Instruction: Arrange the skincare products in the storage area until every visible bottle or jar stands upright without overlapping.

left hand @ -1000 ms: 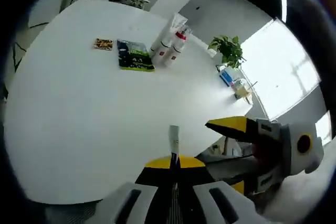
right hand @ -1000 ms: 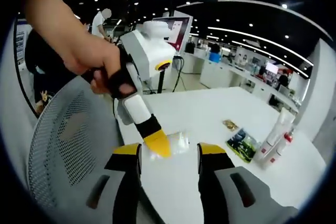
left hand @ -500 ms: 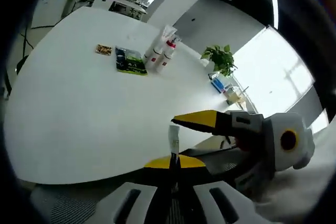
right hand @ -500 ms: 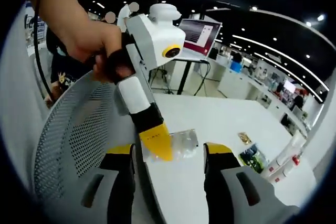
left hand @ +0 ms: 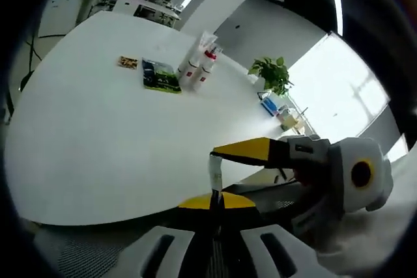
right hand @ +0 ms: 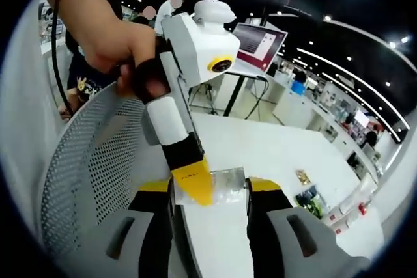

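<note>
Pinching a clear sachet [right hand: 221, 183], the left tool [right hand: 192, 183] has its jaws pressed onto it near the desk's [left hand: 98, 135] near edge. Right tool [right hand: 208, 193] sits spread around the same sachet, not clamped. Bottles [left hand: 195, 64] already stand upright at the far edge, beside a green packet [left hand: 159, 75]. Left, I judge: placing the sachet.

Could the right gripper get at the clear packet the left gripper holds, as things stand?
Probably yes: the clear packet sits between the right gripper's open jaws, clamped at one edge by the left gripper, which crowds that side.
</note>
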The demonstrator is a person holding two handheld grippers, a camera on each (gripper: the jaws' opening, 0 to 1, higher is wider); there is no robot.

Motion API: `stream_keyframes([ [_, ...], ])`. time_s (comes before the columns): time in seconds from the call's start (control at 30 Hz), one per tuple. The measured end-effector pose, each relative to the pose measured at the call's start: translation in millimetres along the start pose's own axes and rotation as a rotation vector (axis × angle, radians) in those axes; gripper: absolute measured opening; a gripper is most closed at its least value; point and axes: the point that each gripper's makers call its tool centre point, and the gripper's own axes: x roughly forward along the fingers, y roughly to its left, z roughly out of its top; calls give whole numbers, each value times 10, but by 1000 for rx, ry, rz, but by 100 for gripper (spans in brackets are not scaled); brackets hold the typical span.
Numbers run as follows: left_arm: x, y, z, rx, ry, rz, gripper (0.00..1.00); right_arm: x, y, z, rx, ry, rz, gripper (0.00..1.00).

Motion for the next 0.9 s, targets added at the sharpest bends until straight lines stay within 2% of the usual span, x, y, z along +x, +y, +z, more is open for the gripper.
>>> stream_keyframes([
  [0.27,17,37,-16,-23,8,17,2,9,33,-22,-48,18,0,39],
  [0.43,34,1,-59,30,22,13,2,15,53,-49,-45,32,9,40],
  [0.77,49,21,-74,48,29,11,3,19,67,-71,-64,42,12,39],
  [0.9,49,44,-80,49,34,17,7,19,70,-80,-64,48,15,39],
])
